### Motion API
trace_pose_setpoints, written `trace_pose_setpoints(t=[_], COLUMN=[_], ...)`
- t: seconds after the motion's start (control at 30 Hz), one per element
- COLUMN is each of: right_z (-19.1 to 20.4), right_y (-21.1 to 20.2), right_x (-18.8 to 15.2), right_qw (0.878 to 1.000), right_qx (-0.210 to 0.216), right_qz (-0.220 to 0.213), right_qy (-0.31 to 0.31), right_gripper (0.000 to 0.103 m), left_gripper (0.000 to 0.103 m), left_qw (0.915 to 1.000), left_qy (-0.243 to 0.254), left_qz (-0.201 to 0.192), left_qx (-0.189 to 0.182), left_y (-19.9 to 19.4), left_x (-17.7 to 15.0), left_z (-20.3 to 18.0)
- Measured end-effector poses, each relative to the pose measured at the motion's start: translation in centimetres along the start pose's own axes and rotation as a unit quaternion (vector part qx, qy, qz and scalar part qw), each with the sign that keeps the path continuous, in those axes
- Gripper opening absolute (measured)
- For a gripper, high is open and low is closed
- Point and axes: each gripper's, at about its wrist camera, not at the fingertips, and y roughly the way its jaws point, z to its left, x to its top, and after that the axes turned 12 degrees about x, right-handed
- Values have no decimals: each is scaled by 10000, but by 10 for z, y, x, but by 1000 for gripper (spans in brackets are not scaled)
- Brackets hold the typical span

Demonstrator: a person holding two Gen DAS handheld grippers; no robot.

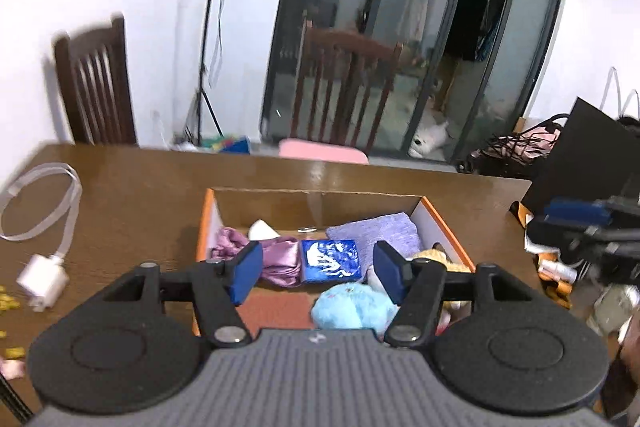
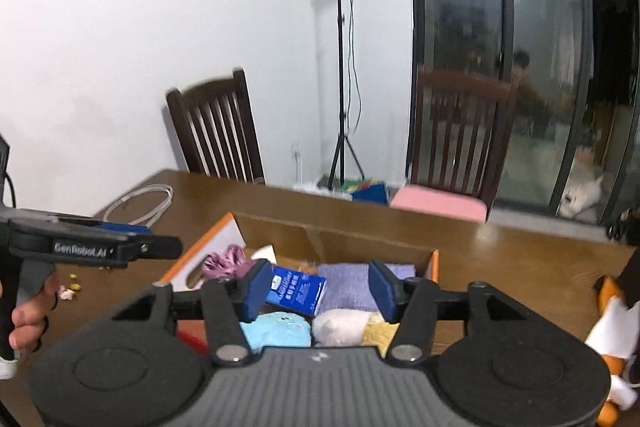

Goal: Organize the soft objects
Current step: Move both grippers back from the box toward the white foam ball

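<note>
Soft items, a blue plush, lilac cloth and pink satin fabric, lie inside the orange-rimmed box on your wooden counter. Your left hand-held gripper and right hand-held gripper hover above it, jaws parted, holding nothing.

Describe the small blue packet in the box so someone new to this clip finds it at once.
On the brown wooden table stands an open cardboard box with orange edges. The blue packet lies mid-box, between the shiny pink fabric and the folded lilac cloth. It alone is flat-sided and printed blue with white; its neighbours are soft.
</note>
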Motion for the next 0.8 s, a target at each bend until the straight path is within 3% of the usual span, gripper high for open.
trace_pose_setpoints(t=[0.07,0.17,0.23,0.4,0.47,0.6,0.8], right_z=[12,27,35,53,61,73,68], right_y=[-26,-62,-80,-117,-135,-167,-176], right_x=[-7,-30,-51,-108,-141,-202,-251], right_qw=[9998,9974,9956,9938,9908,9829,9867], right_qx=[22,86,-52,-31,70,19,125], right_qz=[-174,-602,-830,-995,-1214,-1659,-1591], right_qy=[-136,-375,-438,-490,-594,-805,-316], right_gripper=[59,74,78,83,87,92,93], left_gripper=[71,85,87,97,101,102,103], left_qw=[9992,9917,9872,9842,9800,9786,9831], left_qy=[56,205,225,-109,-86,-103,-498], left_qz=[-307,-1063,-1355,-1629,-1814,-1702,-1342], left_qx=[268,692,806,692,818,1150,1145], left_y=[-29,-77,-103,-153,-169,-192,-206], left_x=[-14,-48,-73,-135,-168,-222,-255], left_z=[-3,-11,-14,-13,-15,-18,-4])
